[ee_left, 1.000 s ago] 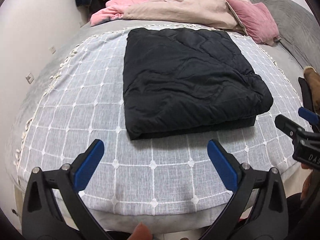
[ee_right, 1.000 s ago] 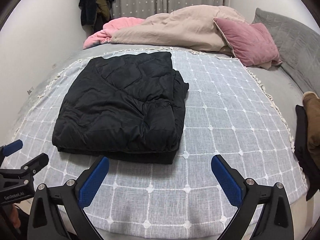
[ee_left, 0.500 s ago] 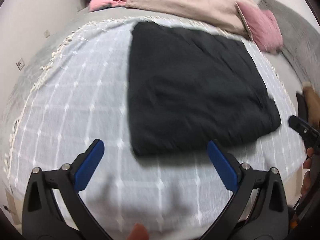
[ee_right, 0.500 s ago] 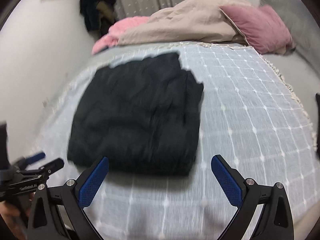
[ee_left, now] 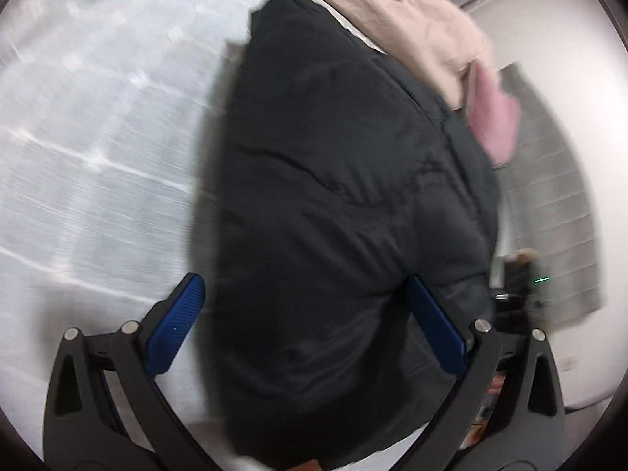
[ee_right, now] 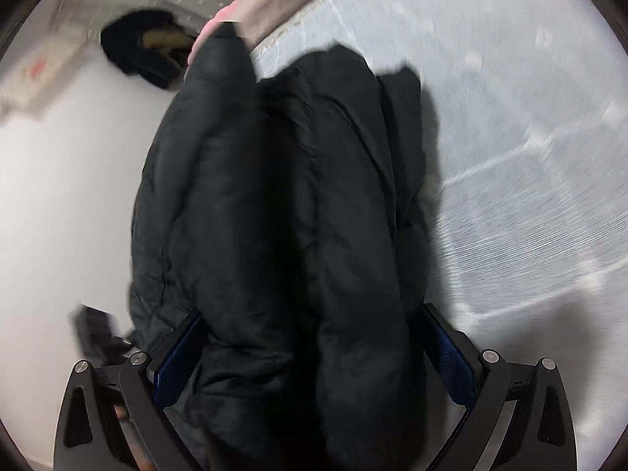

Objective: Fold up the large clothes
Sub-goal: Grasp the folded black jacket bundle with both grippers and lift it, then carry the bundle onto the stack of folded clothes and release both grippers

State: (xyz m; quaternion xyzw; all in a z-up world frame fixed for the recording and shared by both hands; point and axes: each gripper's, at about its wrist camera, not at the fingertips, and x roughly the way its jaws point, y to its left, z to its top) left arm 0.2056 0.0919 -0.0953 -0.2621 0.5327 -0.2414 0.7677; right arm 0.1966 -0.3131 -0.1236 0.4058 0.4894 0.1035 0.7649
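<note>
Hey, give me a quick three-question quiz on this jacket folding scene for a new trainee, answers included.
1. True or false: the black jacket fills the gap between the jaws of the right gripper.
2. Multiple choice: the jaws of the left gripper are A) wide open, B) fully shut, C) out of view.
3. Short answer: what colour are the pads on the left gripper?
Key: 1 true; 2 A; 3 blue.

We see a black quilted jacket (ee_left: pixel 345 204) on a pale grey bedspread (ee_left: pixel 90 149) gridded with white lines, a beige duvet (ee_left: pixel 416 19), a pink pillow (ee_left: pixel 494 121), and blue gripper pads (ee_left: pixel 176 329).
</note>
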